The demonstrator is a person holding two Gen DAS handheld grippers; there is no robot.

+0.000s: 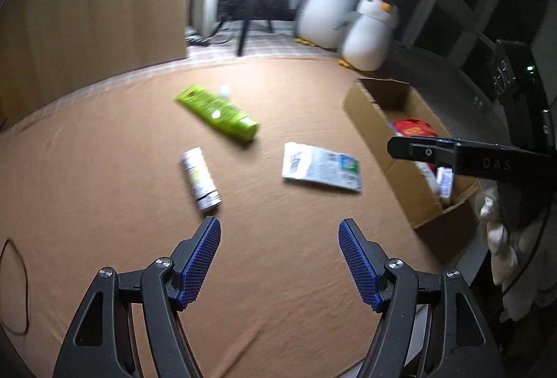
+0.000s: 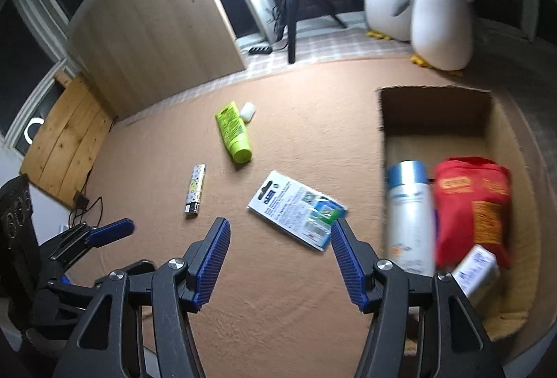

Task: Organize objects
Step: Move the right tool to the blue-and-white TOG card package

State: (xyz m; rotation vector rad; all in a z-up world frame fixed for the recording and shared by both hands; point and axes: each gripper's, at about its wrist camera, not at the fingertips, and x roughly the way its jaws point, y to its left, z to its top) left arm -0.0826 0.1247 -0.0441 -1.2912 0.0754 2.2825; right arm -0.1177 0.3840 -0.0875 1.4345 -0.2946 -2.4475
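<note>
Tan cloth-covered tabletop [image 2: 296, 301], carrying all loose items. Two white plush penguins [image 2: 442, 12] stand at its far edge. Open brown cardboard box [image 2: 435, 109] on the right side of the tabletop, holding a red foil pouch [image 2: 473, 203], a white cylindrical can with a blue cap [image 2: 409, 214] lying beside the pouch, and a small white carton [image 2: 477, 268] at the near end. Left claw [image 1: 280, 259], released, blue ribbed pads wide apart, hovering above the cloth and holding nothing. Right claw [image 2: 280, 259], likewise released and holding nothing, just left of the box. Lime-green squeeze tube [image 2: 233, 132] lying flat, far centre, with a small white cap [image 2: 248, 111] just beside its far end. Flat white-and-blue blister card [image 2: 296, 209] lying near the box, just beyond the right claw. Patterned lighter [image 2: 195, 190] lying left of the card, well apart from the tube.
</note>
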